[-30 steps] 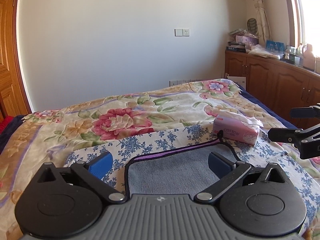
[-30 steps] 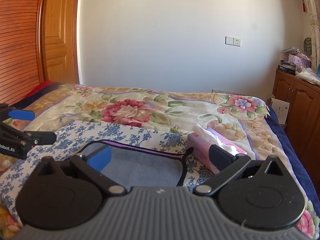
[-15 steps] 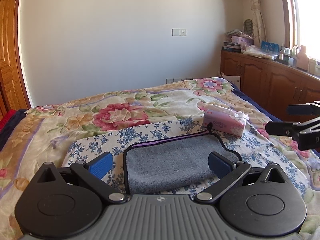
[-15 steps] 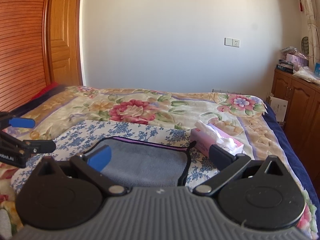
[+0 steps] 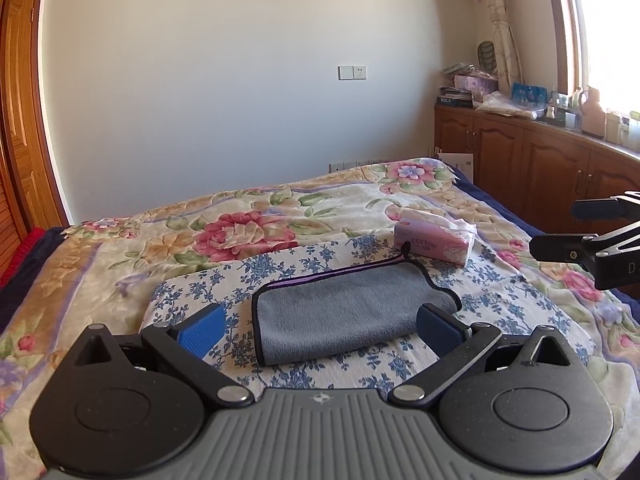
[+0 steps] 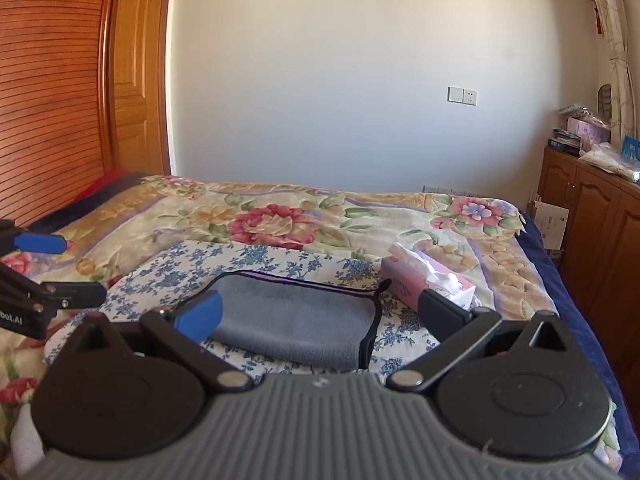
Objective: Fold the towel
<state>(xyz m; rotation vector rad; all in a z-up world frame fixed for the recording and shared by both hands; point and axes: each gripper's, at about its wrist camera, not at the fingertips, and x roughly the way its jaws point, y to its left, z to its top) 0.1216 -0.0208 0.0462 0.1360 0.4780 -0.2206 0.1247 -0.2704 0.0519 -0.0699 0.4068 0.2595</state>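
The bed (image 5: 280, 216) filled both views, its flowered quilt (image 6: 280, 220) running back to the wall. Across it lay a blue-flowered cloth (image 5: 288, 264), and on that cloth sat the towel (image 5: 344, 312), grey, dark-edged, already doubled into a long band with a rounded fold nearest the cameras. A pink tissue pack (image 5: 434, 242) stood just beside the towel's far corner, where a hanging loop poked up. The left tool (image 5: 318, 326) hovered wide open with nothing in it, and the right tool (image 6: 320, 312) was spread just as wide, also empty. Trouble looked likeliest at that corner: a reach there could knock the tissue pack, or a pinch could catch the cloth beneath and drag it along, spoiling the fold.
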